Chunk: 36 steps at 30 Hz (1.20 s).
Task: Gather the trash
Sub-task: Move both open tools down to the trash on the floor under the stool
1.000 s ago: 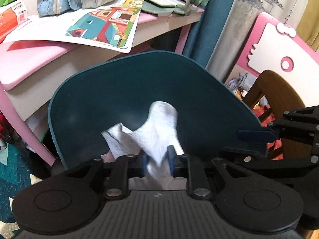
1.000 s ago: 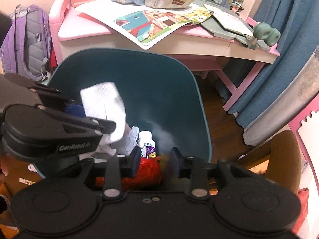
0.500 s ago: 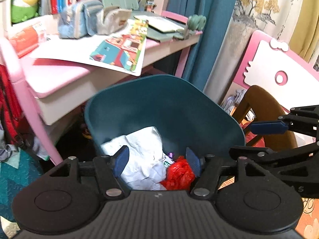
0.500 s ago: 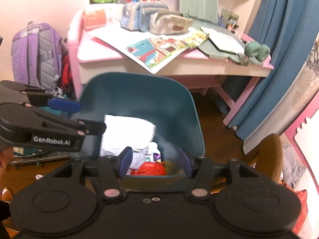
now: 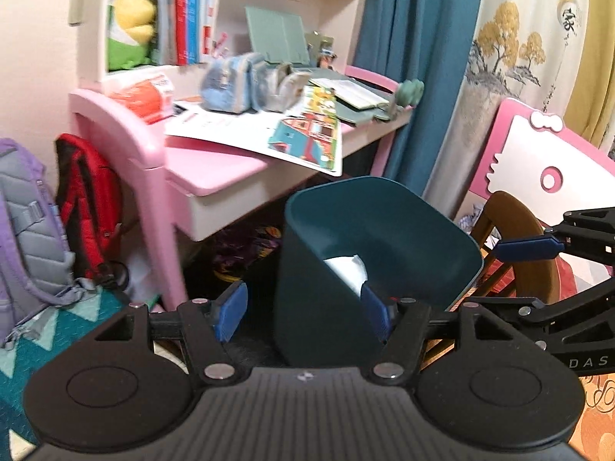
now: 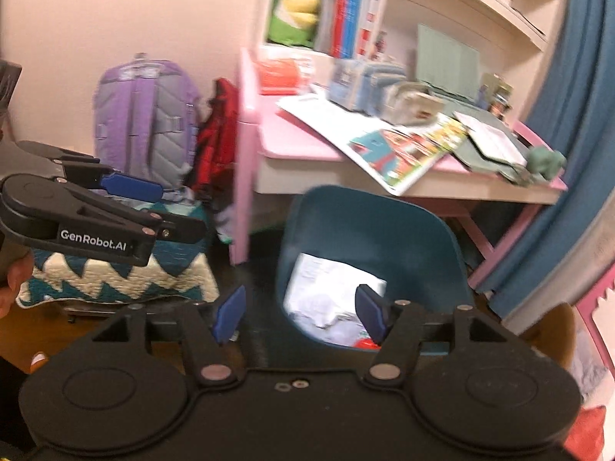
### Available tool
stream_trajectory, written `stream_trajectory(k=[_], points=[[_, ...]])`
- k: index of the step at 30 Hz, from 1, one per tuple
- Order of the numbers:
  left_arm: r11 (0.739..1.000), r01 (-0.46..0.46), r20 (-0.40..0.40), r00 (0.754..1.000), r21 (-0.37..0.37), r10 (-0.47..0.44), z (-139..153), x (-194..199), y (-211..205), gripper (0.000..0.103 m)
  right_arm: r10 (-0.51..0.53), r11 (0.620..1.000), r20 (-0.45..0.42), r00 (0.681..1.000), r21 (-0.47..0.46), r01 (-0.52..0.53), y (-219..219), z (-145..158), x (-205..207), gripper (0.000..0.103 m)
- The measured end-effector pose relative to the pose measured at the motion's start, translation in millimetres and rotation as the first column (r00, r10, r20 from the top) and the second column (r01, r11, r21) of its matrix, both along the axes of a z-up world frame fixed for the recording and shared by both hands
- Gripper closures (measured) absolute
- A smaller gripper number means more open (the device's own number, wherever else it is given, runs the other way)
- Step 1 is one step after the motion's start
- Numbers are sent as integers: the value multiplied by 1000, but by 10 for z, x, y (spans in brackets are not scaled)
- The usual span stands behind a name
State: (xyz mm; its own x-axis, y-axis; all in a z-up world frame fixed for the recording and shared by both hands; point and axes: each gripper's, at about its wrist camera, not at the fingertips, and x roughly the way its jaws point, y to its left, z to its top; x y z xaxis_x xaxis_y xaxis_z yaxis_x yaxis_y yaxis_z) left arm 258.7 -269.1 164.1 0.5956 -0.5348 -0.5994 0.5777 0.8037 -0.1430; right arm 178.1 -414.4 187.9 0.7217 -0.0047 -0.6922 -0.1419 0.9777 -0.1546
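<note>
A dark teal trash bin (image 5: 338,280) stands on the floor in front of the pink desk; it also shows in the right wrist view (image 6: 369,226). Crumpled white paper (image 6: 326,288) lies inside it, with a bit of red trash (image 6: 363,342) beside; the paper also shows in the left wrist view (image 5: 346,267). My left gripper (image 5: 303,313) is open and empty, held back above the bin. My right gripper (image 6: 300,315) is open and empty, also above and short of the bin. Each gripper shows at the other view's edge.
A pink desk (image 5: 215,169) holds papers, pencil cases and books behind the bin. A purple backpack (image 6: 150,115) and a red bag (image 6: 215,142) stand left of the desk. A quilted teal mat (image 6: 115,272) lies left. A wooden chair (image 5: 515,226) and blue curtain (image 5: 407,57) are right.
My left gripper opened and dropped the white paper into the bin. Both grippers opened wide and pulled up and back from the bin, so it looks smaller now.
</note>
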Motion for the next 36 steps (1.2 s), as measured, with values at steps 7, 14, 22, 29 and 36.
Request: stream_trajectory(k=[7,14,22,29,36], points=[[998,-58,10,998,-23,59,-30,-213,710,29,118,993,-1,993,10,-118,709,-112,-17,32],[988,-152,-4,988,-40,152,-201,-329,1460,24,257,966,-25,966,28,-256,1457,-395,35,22],[955,-293,-49,955,-36,291,-654,-329,2345,22,341,937,-57,938,101,-334,2081,-866,222,12],[929,-371,-91,925,4,370,-1181,-263,2948,21,388,912,-109,915,189,-365,2493,-1502,445,5],[917,-399,-158,906,-8,393,-1781,-96,3365,15,393,908,-154,907,222,-356,2829,-2258,673,2]])
